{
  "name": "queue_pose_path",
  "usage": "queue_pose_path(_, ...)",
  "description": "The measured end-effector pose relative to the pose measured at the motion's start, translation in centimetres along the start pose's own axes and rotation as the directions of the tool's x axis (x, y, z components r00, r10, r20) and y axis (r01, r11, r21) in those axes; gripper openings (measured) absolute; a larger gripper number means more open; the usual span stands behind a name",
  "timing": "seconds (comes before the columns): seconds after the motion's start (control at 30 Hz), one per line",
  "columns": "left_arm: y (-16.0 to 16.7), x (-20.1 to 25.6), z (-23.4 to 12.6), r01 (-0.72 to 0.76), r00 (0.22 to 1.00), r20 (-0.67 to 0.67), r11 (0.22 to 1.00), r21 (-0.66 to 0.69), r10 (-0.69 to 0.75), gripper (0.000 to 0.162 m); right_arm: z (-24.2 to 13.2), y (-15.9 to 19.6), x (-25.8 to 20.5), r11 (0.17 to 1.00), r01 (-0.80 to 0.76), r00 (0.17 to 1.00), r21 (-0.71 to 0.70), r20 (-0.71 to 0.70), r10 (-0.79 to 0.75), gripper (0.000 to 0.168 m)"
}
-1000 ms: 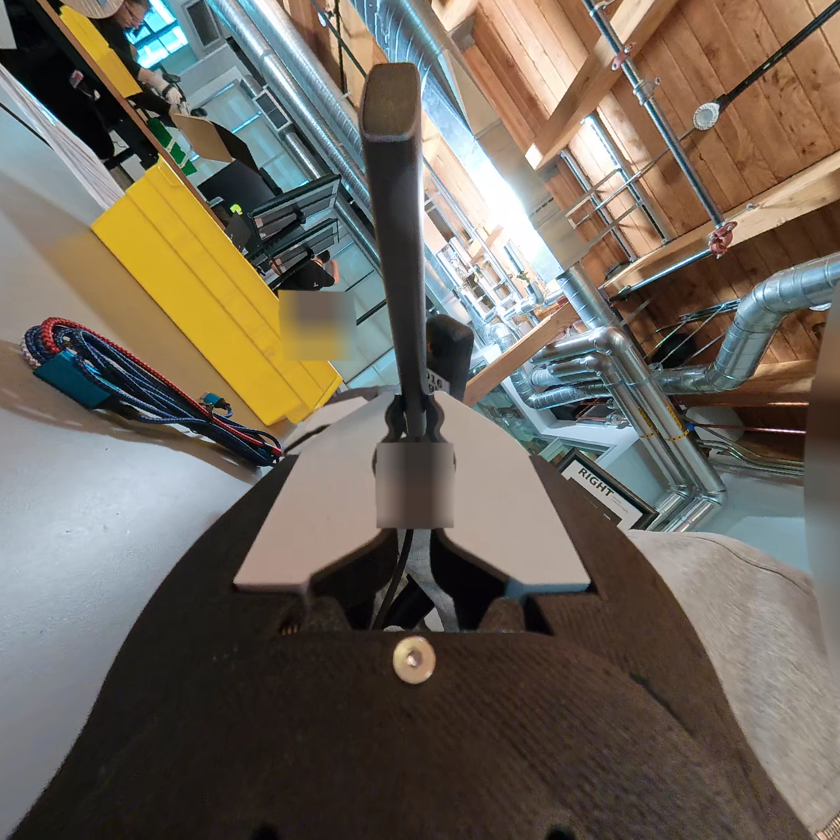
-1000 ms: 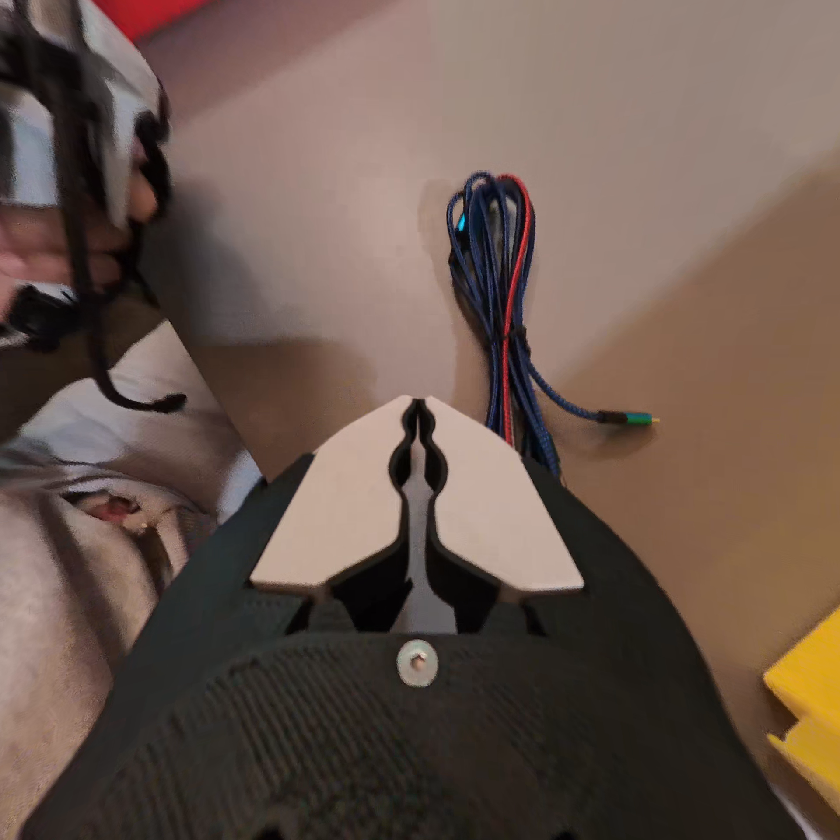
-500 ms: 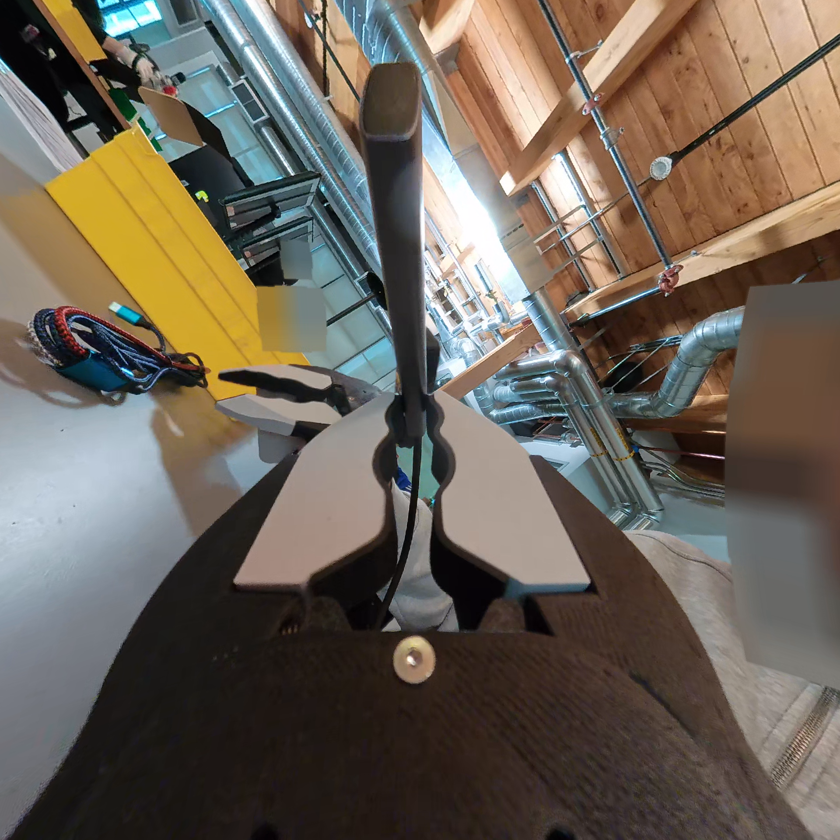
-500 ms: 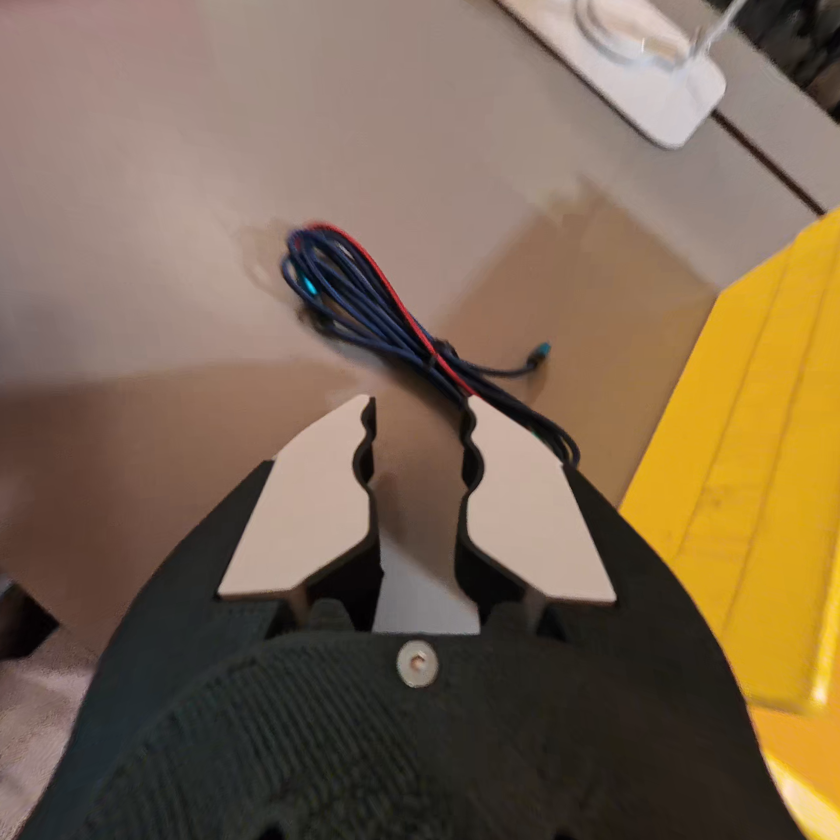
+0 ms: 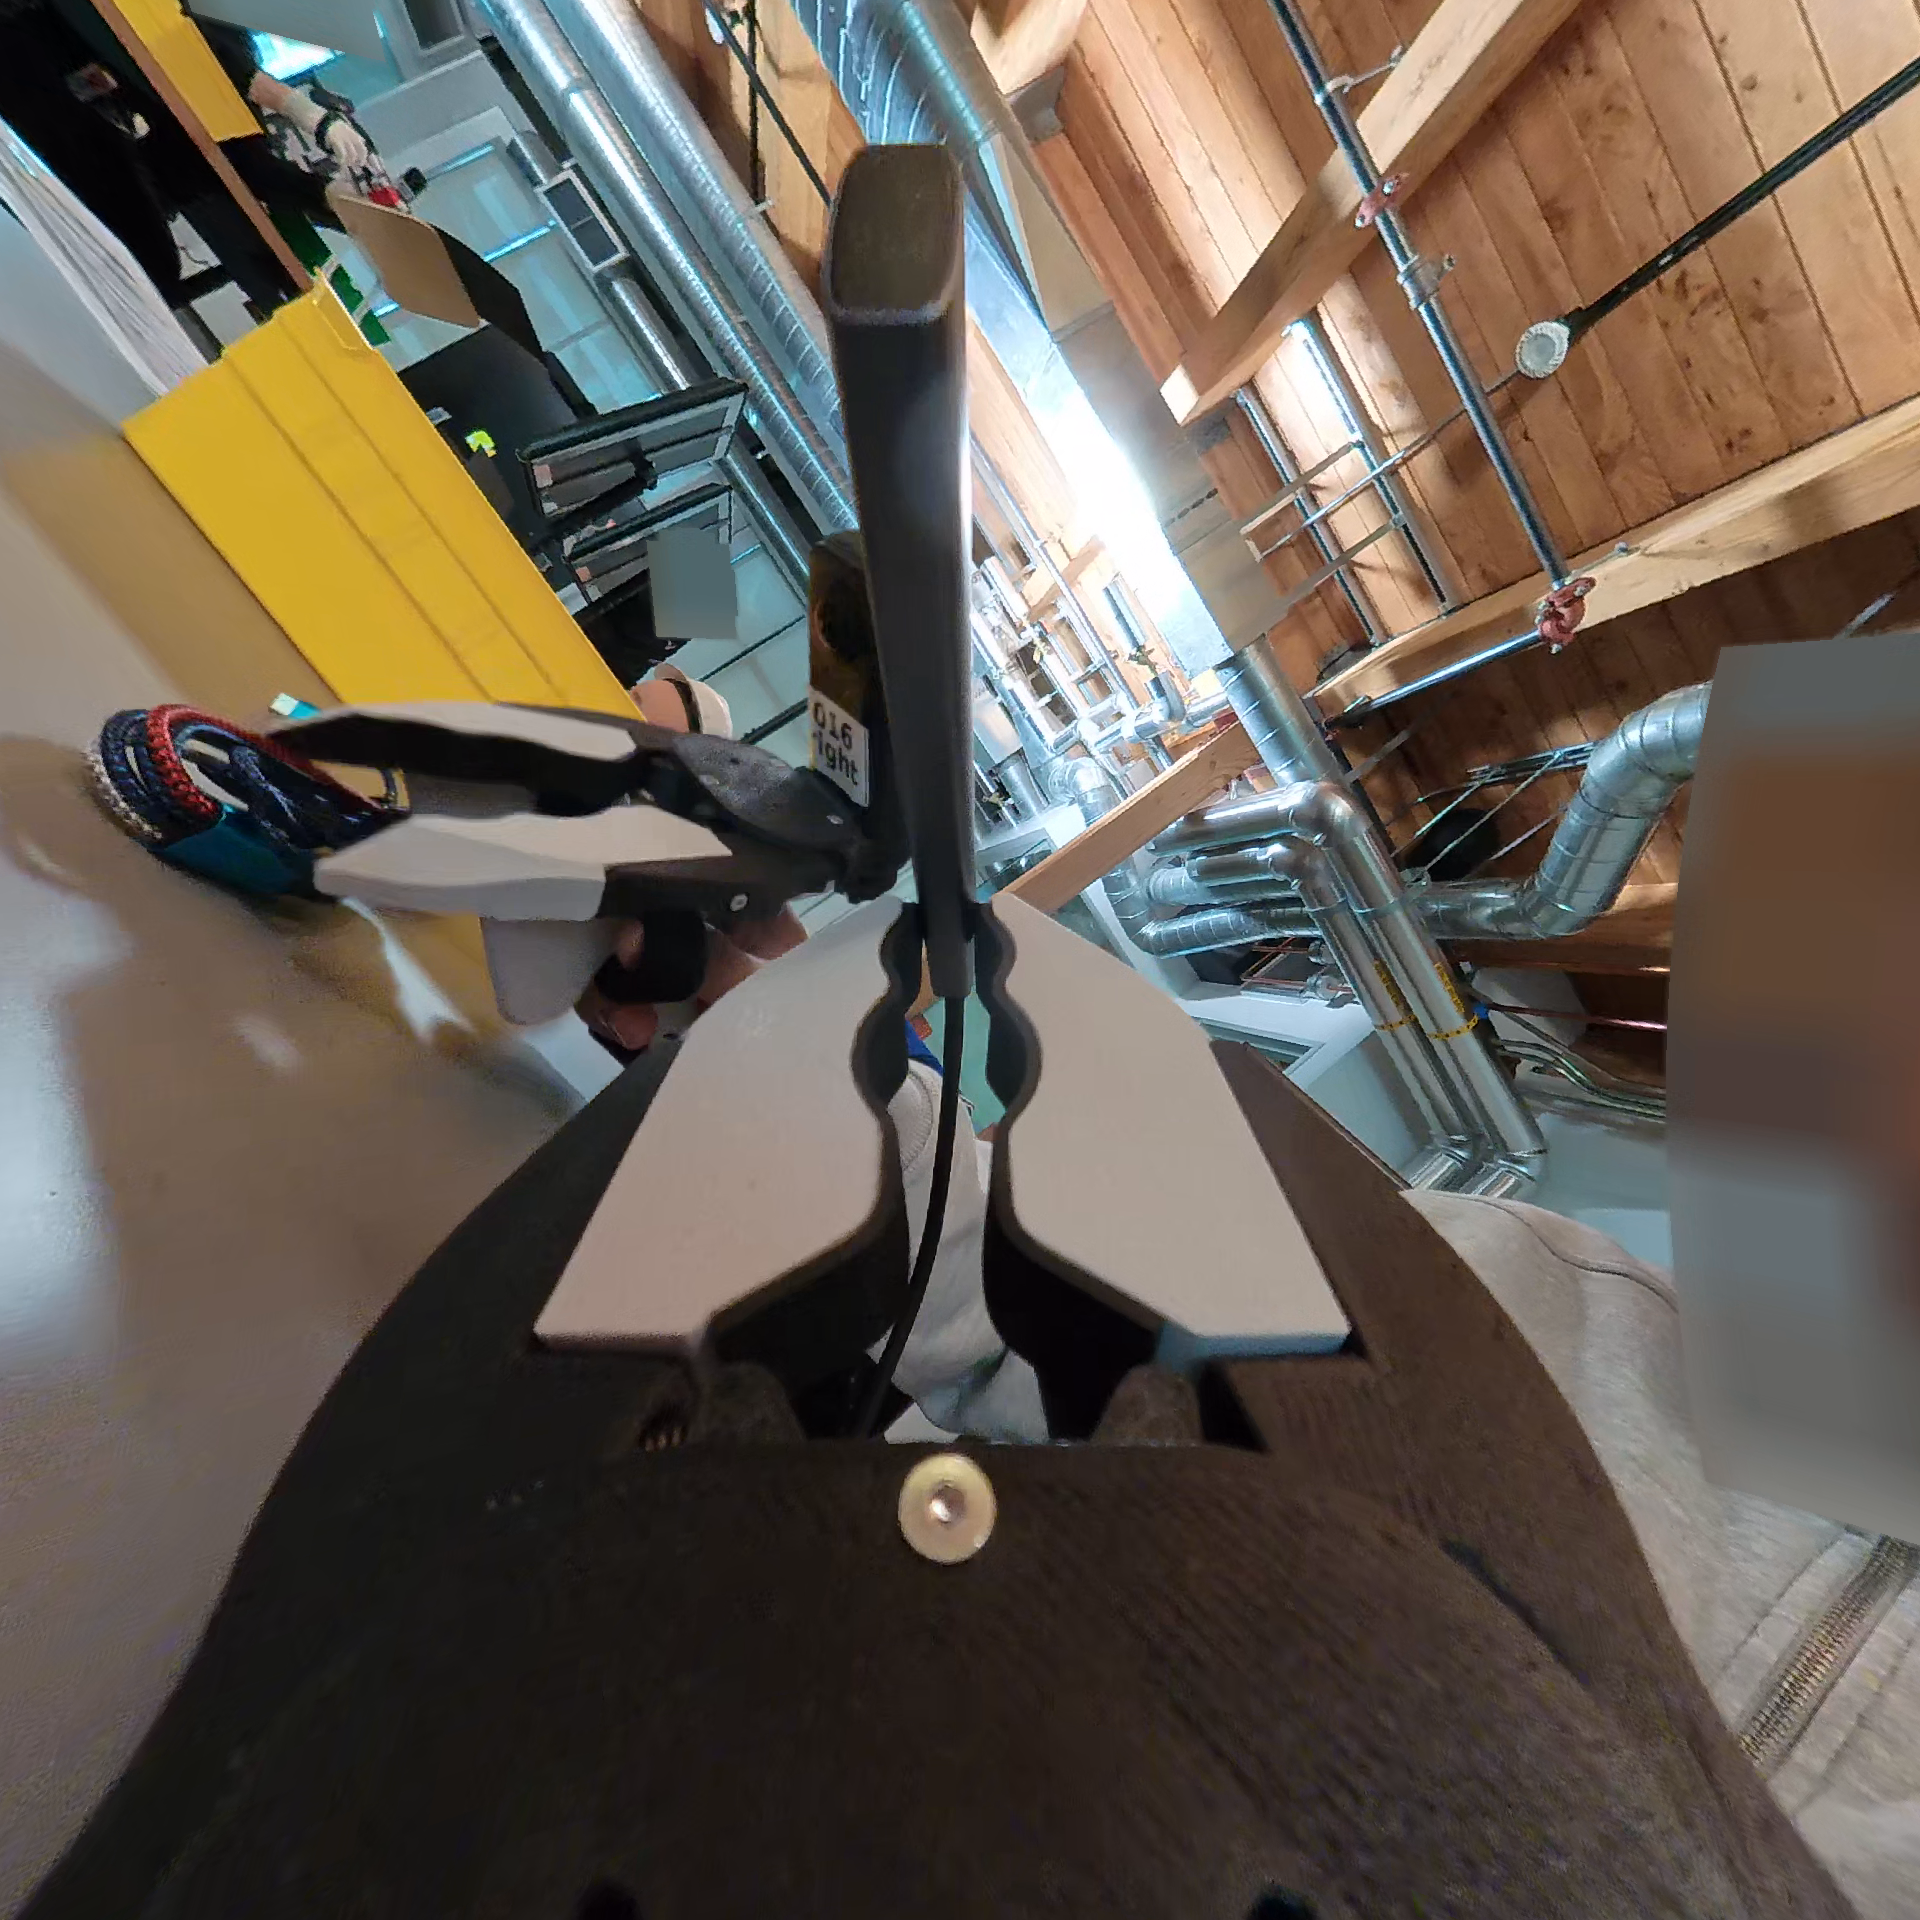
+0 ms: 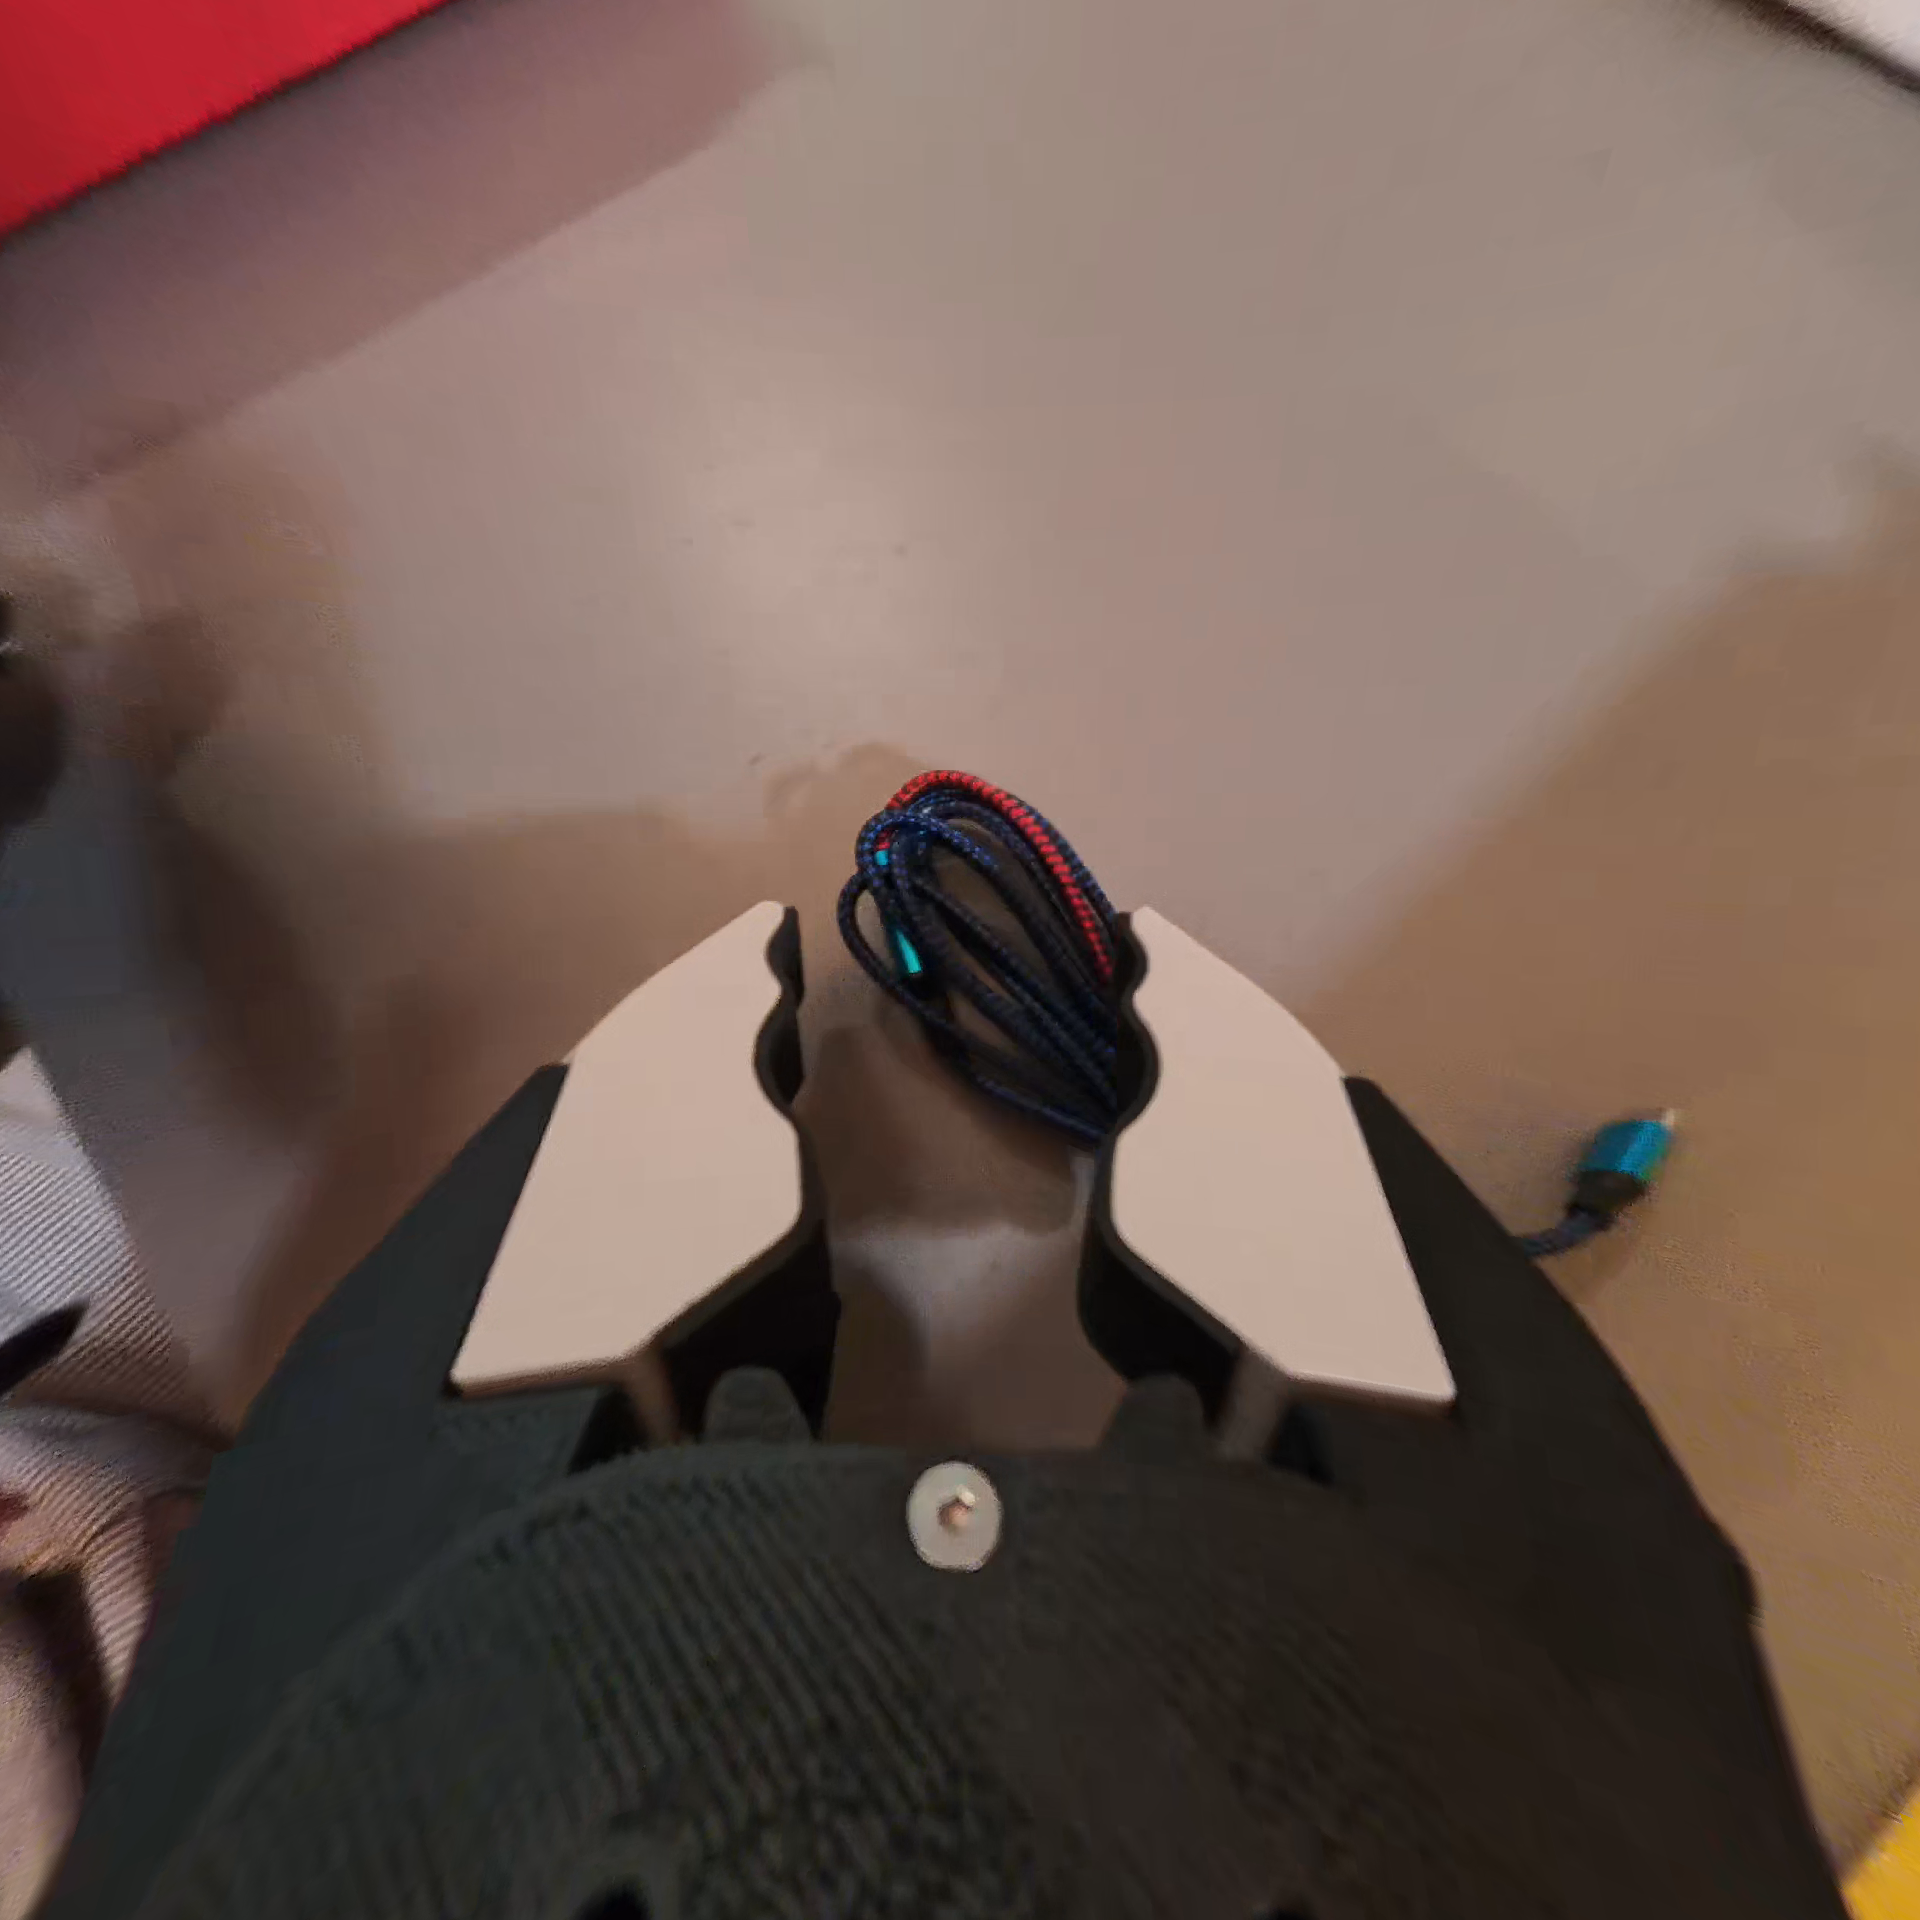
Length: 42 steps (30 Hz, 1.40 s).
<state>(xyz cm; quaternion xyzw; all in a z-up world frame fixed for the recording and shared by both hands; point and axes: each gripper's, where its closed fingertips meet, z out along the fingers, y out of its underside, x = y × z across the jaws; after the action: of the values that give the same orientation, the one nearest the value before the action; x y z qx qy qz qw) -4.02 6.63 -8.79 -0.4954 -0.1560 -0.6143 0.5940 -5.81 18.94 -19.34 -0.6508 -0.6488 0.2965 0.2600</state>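
My left gripper (image 5: 943, 925) is shut on the lower end of a dark flat pouch (image 5: 899, 520), which stands upright above the fingers. A thin black cord (image 5: 930, 1195) hangs from it between the fingers. My right gripper (image 6: 956, 920) is open, low over the table, with a coiled blue and red braided cable (image 6: 977, 935) between its fingertips, closer to the right finger. The cable's teal plug (image 6: 1621, 1153) lies to the right. The left wrist view shows the right gripper (image 5: 312, 790) open around the cable bundle (image 5: 166, 769).
The grey-beige table (image 6: 1039, 468) carries a yellow bin (image 5: 343, 520) beyond the cable; its corner shows in the right wrist view (image 6: 1891, 1870). A red object (image 6: 156, 83) lies at the far left. A beige sleeve (image 5: 1558, 1351) is on the right. People stand in the background (image 5: 239, 156). The red object (image 6: 156, 83) is about 25 cm from my left fingertips.
My right gripper went from shut to wide open and moved down over the cable bundle, which now sits between its fingers. My left gripper kept its hold on the pouch.
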Motion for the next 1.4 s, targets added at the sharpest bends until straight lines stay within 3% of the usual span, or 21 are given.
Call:
queue_pose_path(0.1,-0.2,0.0,-0.1,0.016,1.000,-0.006,1.000,0.012,-0.016,0.009,-1.0,1.3,-2.5,0.997,0.075,0.986,-0.032,0.154,-0.070,0.050)
queue_pose_path(0.2,-0.1,-0.2,-0.2,0.046,0.999,-0.012,0.999,0.017,-0.046,0.009,-3.7,4.0,-6.4,0.967,0.252,0.909,-0.042,0.353,-0.222,0.046)
queue_pose_path(0.33,0.2,-0.1,0.0,0.041,0.999,-0.008,0.999,-0.004,-0.041,0.008,-6.6,6.5,-8.0,0.921,0.389,0.837,0.001,0.418,-0.354,0.041)
queue_pose_path(0.47,0.3,-0.2,0.0,0.052,0.999,-0.011,0.999,-0.003,-0.052,0.008,-8.0,5.8,-6.8,0.935,0.346,0.871,0.081,0.343,-0.352,0.038)
queue_pose_path(0.57,0.5,-0.3,0.1,0.066,0.998,-0.014,0.998,-0.004,-0.066,0.008,-9.4,2.8,-6.5,0.930,0.262,0.888,0.257,0.314,-0.337,0.025)
queue_pose_path(0.67,0.7,-0.4,0.3,0.062,0.998,-0.008,0.998,-0.016,-0.062,0.009,-9.9,0.3,-3.7,0.926,0.138,0.957,0.350,0.193,-0.215,0.027)
queue_pose_path(0.73,0.8,-0.4,0.3,0.054,0.999,-0.002,0.998,-0.023,-0.055,0.009,-9.3,0.4,0.2,0.949,0.098,0.995,0.300,-0.006,-0.101,0.027)
queue_pose_path(0.8,0.9,-0.5,0.4,0.053,0.999,0.002,0.998,-0.029,-0.053,0.009,-8.8,1.7,4.0,0.979,0.092,0.969,0.182,-0.243,-0.046,0.027)
queue_pose_path(0.9,1.2,-0.6,0.5,0.056,0.998,0.003,0.998,-0.038,-0.056,0.009,-7.3,4.6,6.1,0.996,0.075,0.911,-0.056,-0.401,-0.092,0.029)
queue_pose_path(1.0,1.7,-0.7,0.8,0.048,0.999,0.015,0.997,-0.063,-0.047,0.009,-6.1,5.0,6.3,0.989,0.084,0.895,-0.122,-0.427,-0.128,0.031)
queue_pose_path(1.13,2.3,-0.8,1.1,0.018,0.999,0.033,0.994,-0.106,-0.014,0.009,-5.0,4.9,6.7,0.993,-0.018,0.925,-0.114,-0.380,-0.027,0.030)
queue_pose_path(1.2,2.6,-0.7,1.2,0.005,0.999,0.039,0.992,-0.124,0.000,0.009,-4.6,5.5,6.5,0.990,-0.086,0.946,-0.111,-0.319,0.047,0.022)
queue_pose_path(1.33,3.0,-0.7,1.4,-0.011,0.999,0.047,0.989,-0.149,0.018,0.009,-4.5,5.4,6.2,0.988,-0.140,0.963,-0.060,-0.239,0.122,0.029)
queue_pose_path(1.4,3.2,-0.8,1.5,-0.014,0.998,0.050,0.987,-0.159,0.023,0.009,-4.3,5.1,5.9,0.991,-0.130,0.972,-0.042,-0.200,0.119,0.016)
